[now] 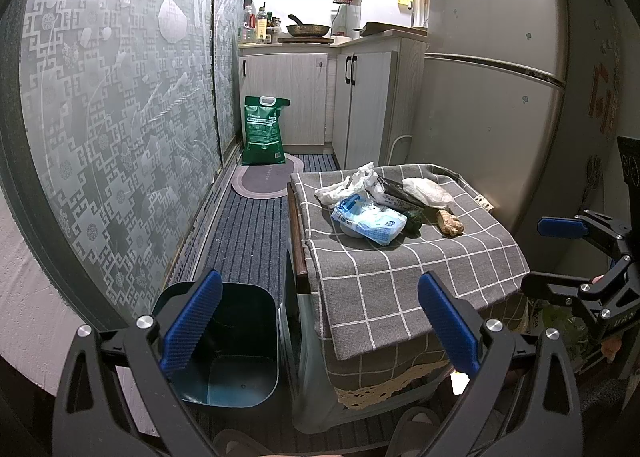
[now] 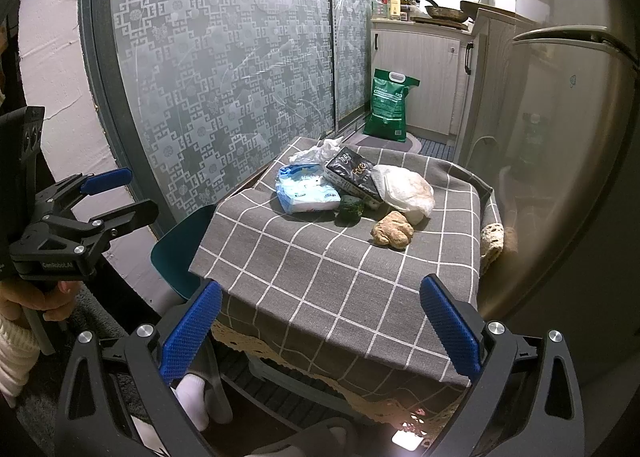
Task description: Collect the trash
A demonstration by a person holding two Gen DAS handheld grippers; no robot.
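Observation:
A small table under a grey checked cloth (image 1: 400, 265) (image 2: 320, 269) holds the trash. There is a blue-white wipes pack (image 1: 368, 219) (image 2: 304, 193), a crumpled white plastic bag (image 1: 348, 185) (image 2: 318, 151), a black carton (image 1: 400, 195) (image 2: 354, 175), a white bag (image 1: 428, 191) (image 2: 408, 189), a dark green lump (image 1: 414, 219) (image 2: 351, 209) and a tan crumpled piece (image 1: 450, 223) (image 2: 392, 233). A dark teal bin (image 1: 224, 345) (image 2: 184, 253) stands on the floor left of the table. My left gripper (image 1: 320, 329) (image 2: 136, 193) hovers open over the bin and the table's near corner. My right gripper (image 2: 320, 333) (image 1: 536, 257) is open at the table's near edge. Both are empty.
A frosted patterned glass door (image 1: 120, 117) runs along the left. A silver fridge (image 1: 492, 77) stands close behind the table on the right. A green sack (image 1: 264, 129) and an oval mat (image 1: 266, 177) lie further down the striped floor runner. Cabinets are beyond. A white-socked foot (image 2: 192, 397) is below.

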